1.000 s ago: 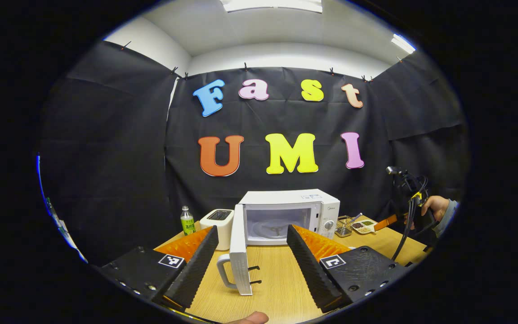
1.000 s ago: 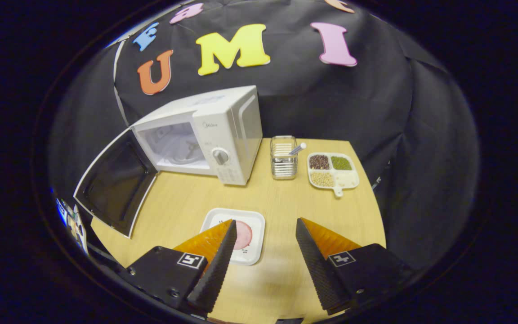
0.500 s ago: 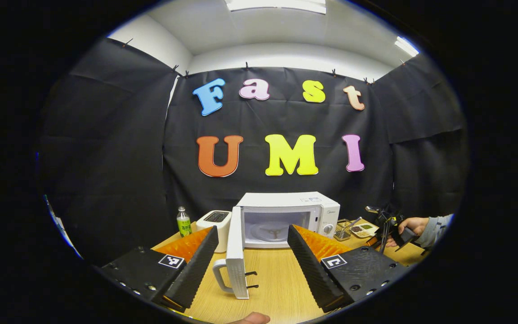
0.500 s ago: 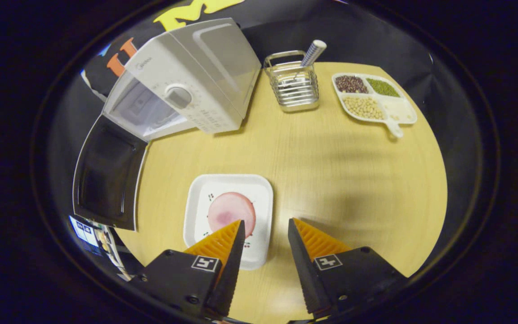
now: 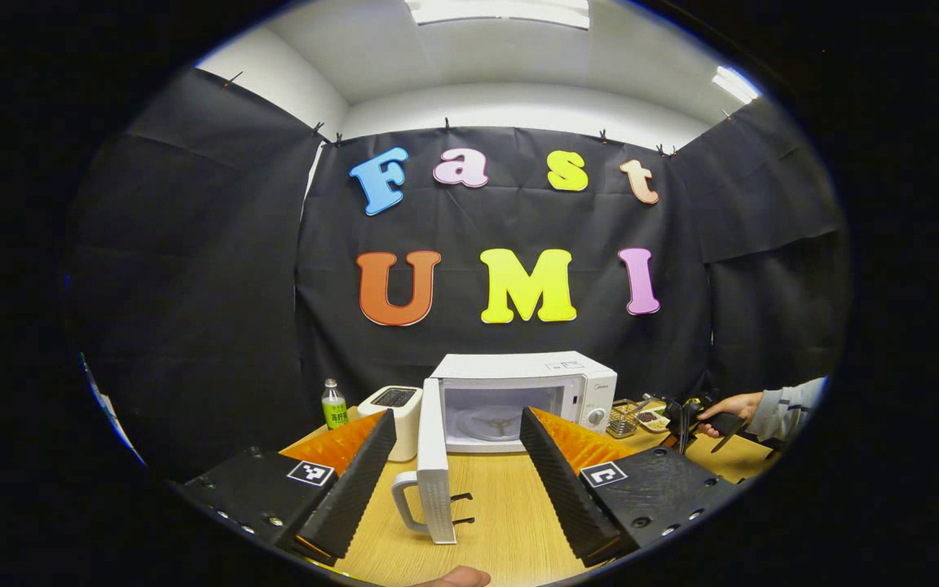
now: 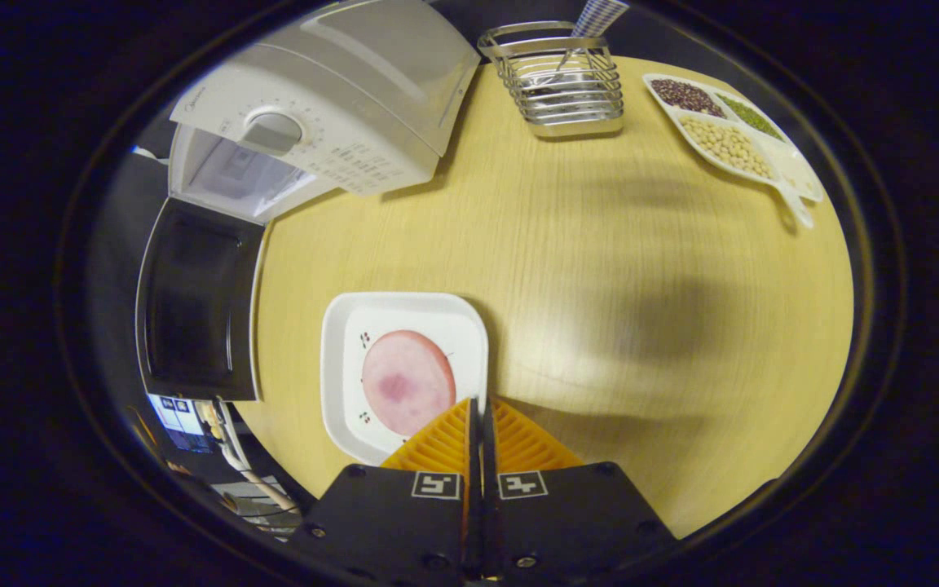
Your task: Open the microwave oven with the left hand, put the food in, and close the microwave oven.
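Observation:
The white microwave (image 5: 518, 383) stands at the back of the wooden table, its door (image 5: 435, 465) swung out and seen edge-on. My left gripper (image 5: 457, 416) hangs open in front of that door, holding nothing. In the right gripper view the microwave (image 6: 331, 106) is at upper left with its dark-windowed door (image 6: 196, 297) open. A white square plate (image 6: 404, 314) with a round pink slice of ham (image 6: 408, 381) lies on the table. My right gripper (image 6: 482, 403) is shut on the plate's near right rim. Farther off in the left gripper view, a hand (image 5: 730, 405) holds the right gripper (image 5: 694, 416).
A white toaster (image 5: 392, 408) and a green-labelled bottle (image 5: 333, 403) stand left of the microwave. A wire rack (image 6: 559, 81) and a divided dish of beans (image 6: 730, 139) sit at the table's (image 6: 600, 285) far right. The open door juts toward the front edge.
My right gripper has come down over the plate and its fingers have closed from wide apart onto the rim. The left gripper has stayed open and almost still.

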Available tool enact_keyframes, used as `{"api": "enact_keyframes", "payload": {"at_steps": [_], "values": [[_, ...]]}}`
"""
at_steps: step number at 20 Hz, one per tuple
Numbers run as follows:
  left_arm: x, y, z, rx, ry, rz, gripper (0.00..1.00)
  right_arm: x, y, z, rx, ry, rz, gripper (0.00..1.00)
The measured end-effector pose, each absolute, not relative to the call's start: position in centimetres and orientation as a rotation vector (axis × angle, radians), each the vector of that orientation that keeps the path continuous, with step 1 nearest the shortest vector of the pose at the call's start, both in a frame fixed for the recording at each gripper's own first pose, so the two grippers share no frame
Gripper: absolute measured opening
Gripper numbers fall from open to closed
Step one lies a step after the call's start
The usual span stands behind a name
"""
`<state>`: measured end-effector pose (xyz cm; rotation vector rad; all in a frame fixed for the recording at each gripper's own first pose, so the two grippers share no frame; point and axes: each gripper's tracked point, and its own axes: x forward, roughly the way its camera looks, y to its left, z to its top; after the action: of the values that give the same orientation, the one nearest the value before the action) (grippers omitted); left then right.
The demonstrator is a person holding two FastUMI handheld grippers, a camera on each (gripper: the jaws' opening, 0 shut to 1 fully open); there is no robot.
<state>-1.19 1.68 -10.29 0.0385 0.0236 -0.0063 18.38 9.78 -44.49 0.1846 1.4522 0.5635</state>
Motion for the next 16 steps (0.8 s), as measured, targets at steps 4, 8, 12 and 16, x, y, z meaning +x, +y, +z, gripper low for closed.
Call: {"api": "enact_keyframes", "payload": {"at_steps": [4, 8, 12, 16], "values": [[-1.7, 1.8, -10.3, 0.027, 0.021, -0.009, 0.94, 18.1, 9.9, -44.4, 0.280, 1.455, 0.524, 0.04], [-2.4, 2.1, -10.3, 0.029, 0.016, -0.016, 0.94, 16.8, 10.8, -42.6, 0.464, 1.406, 0.543, 0.04], [-2.5, 2.6, -10.7, 0.026, 0.016, -0.022, 0.94, 15.5, 12.6, -41.4, 0.653, 1.370, 0.543, 0.04], [-2.7, 3.5, -11.4, 0.004, 0.046, -0.024, 0.94, 15.0, 14.4, -41.2, 0.709, 1.303, 0.457, 0.04]]}}
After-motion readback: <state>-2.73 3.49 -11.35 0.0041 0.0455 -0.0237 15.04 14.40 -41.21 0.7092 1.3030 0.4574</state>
